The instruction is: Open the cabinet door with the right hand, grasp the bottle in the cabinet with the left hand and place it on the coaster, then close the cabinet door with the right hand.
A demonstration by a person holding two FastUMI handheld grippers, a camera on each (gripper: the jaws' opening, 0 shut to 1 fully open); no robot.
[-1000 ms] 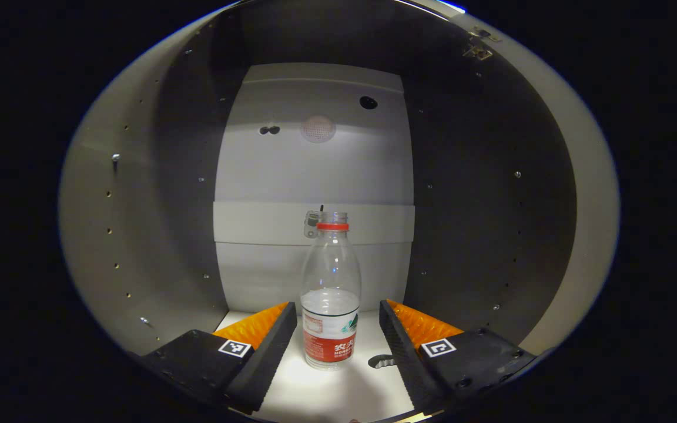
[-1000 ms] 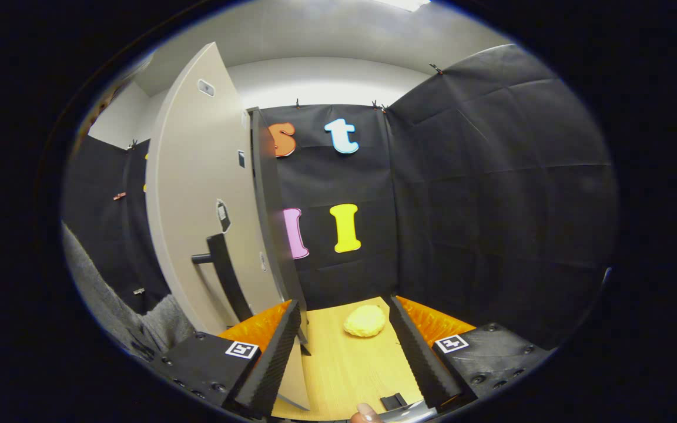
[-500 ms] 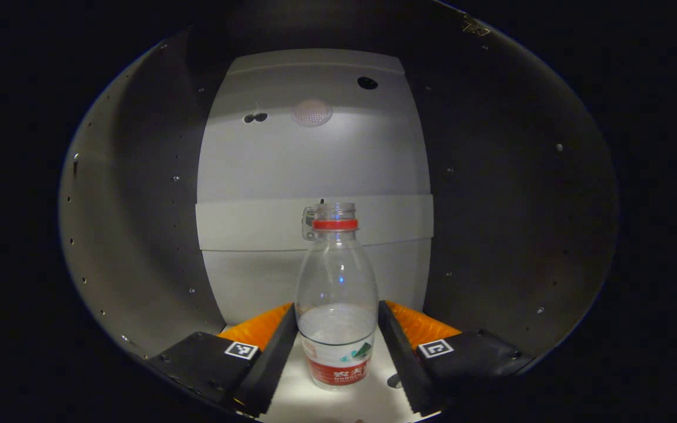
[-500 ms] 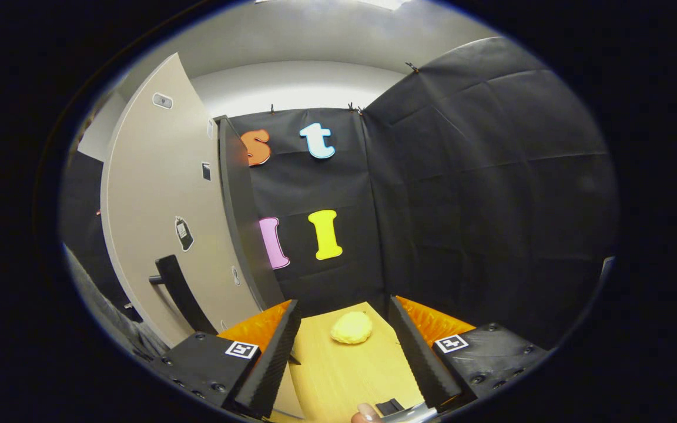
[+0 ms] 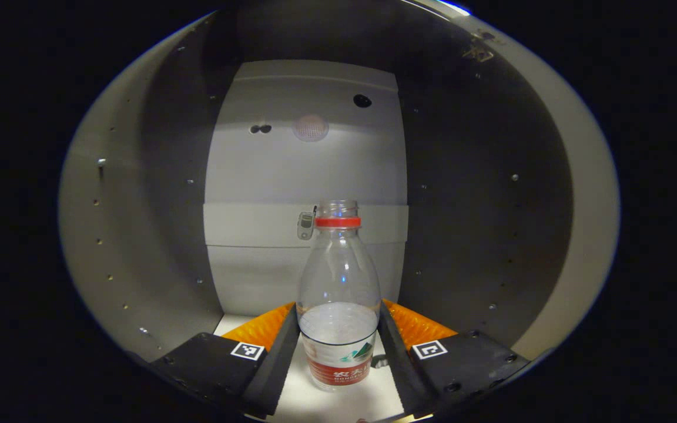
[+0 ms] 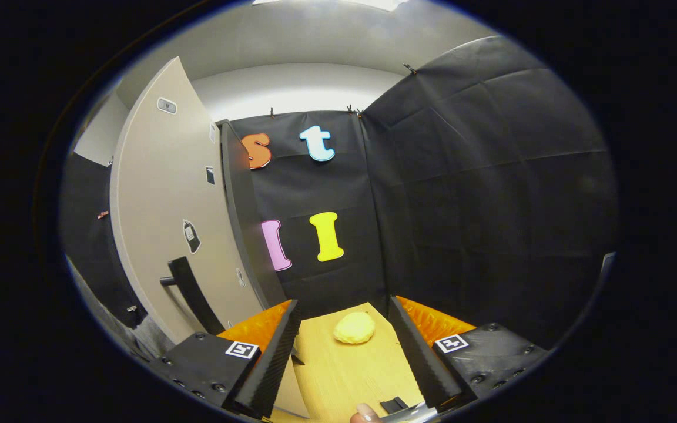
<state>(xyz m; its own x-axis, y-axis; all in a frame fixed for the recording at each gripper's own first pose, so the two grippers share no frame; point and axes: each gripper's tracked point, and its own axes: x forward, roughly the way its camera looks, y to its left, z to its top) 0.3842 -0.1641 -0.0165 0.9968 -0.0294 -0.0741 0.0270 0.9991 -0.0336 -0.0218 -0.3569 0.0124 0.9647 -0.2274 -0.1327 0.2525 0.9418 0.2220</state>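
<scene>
The left hand-held gripper (image 5: 338,346) had both fingers pressed against the bottle (image 5: 338,305), which stood upright at 12 o'clock inside the cabinet (image 5: 138,235); its base was cut off. The right hand-held gripper (image 6: 344,352) gaped empty over the worktop (image 6: 344,370), cabinet door (image 6: 162,223) at 10 o'clock.

Clear glossy plastic bottle (image 5: 338,305) with paper-like label, inside smooth matt cabinet (image 5: 138,235). Pale wood-grain tabletop (image 6: 344,364); matt door (image 6: 162,223); creased cloth wall (image 6: 479,205).
</scene>
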